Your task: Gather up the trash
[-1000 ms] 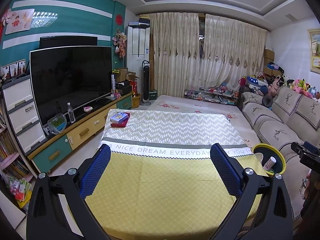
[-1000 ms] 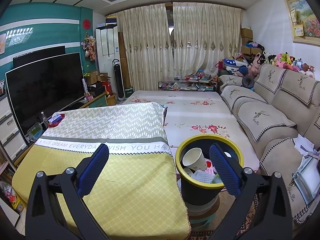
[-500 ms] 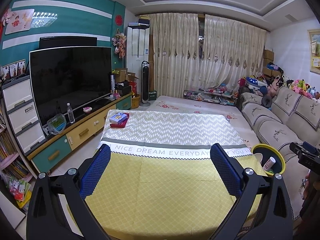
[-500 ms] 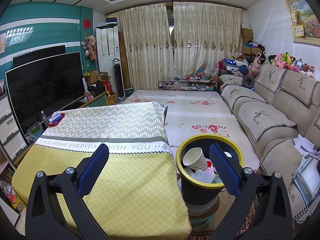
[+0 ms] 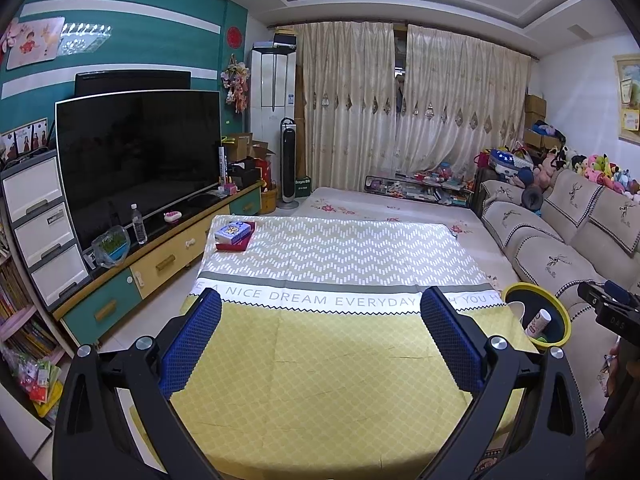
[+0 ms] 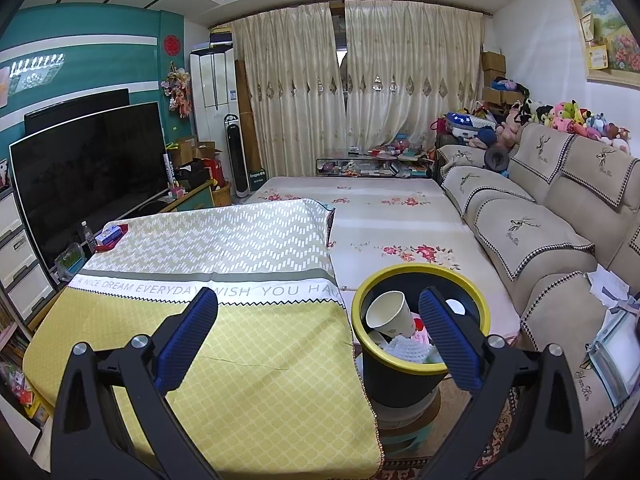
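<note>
Both grippers are spread wide with nothing between the blue pads: the left gripper (image 5: 320, 332) hovers above the yellow part of the tablecloth (image 5: 320, 380), touching nothing, and the right gripper (image 6: 318, 330) is likewise empty, its right finger (image 6: 448, 340) overlapping the trash bin (image 6: 400, 384) in view. That black, yellow-rimmed bin stands just beside the table's right edge and contains a paper cup (image 6: 388, 314) and crumpled trash; the left wrist view shows the same bin (image 5: 560, 316) at far right
</note>
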Tool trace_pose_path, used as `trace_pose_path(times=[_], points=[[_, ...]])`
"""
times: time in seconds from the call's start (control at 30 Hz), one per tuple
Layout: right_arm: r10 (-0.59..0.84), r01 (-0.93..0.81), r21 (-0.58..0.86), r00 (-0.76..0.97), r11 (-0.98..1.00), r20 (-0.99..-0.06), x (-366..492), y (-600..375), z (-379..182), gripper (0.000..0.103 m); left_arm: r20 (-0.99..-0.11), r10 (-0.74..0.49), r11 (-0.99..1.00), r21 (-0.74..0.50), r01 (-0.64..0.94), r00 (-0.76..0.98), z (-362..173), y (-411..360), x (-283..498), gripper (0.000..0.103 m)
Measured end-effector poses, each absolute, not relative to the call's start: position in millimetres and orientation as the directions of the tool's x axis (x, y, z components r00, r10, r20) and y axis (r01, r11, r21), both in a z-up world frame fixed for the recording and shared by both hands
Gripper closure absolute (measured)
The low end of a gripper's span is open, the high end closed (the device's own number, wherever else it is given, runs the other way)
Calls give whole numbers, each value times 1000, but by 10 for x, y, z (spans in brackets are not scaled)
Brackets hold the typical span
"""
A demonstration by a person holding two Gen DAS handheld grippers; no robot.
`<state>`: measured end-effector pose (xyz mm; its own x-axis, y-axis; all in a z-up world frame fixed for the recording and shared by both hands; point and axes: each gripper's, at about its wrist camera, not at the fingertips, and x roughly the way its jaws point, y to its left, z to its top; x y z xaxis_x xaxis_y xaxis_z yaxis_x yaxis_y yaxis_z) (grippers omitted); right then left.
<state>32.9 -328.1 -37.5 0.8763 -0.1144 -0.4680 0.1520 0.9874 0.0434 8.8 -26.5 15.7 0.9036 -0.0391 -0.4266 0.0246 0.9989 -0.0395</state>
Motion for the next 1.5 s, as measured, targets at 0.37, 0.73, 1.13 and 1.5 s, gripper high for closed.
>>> trace_pose_path(times=[0.37,0.73,1.13,1.5], points=[[-114,152,44,874,987,-472,325,-3291,-403,7,-430,-41,999,-40,27,902,125,-277,118,5],[-112,152,47,874,987,-472,333,-3292,-405,7,-431,-40,999,-39,26,901,125,-276,124,5],[-111,152,49,872,987,-478,349,-3272,-463,7,-436,-40,999,-37,27,899,83,-292,153,5],[-110,152,51,870,987,-480,368,-3261,-468,7,-442,-45,999,-42,29,896,44,-307,201,5]])
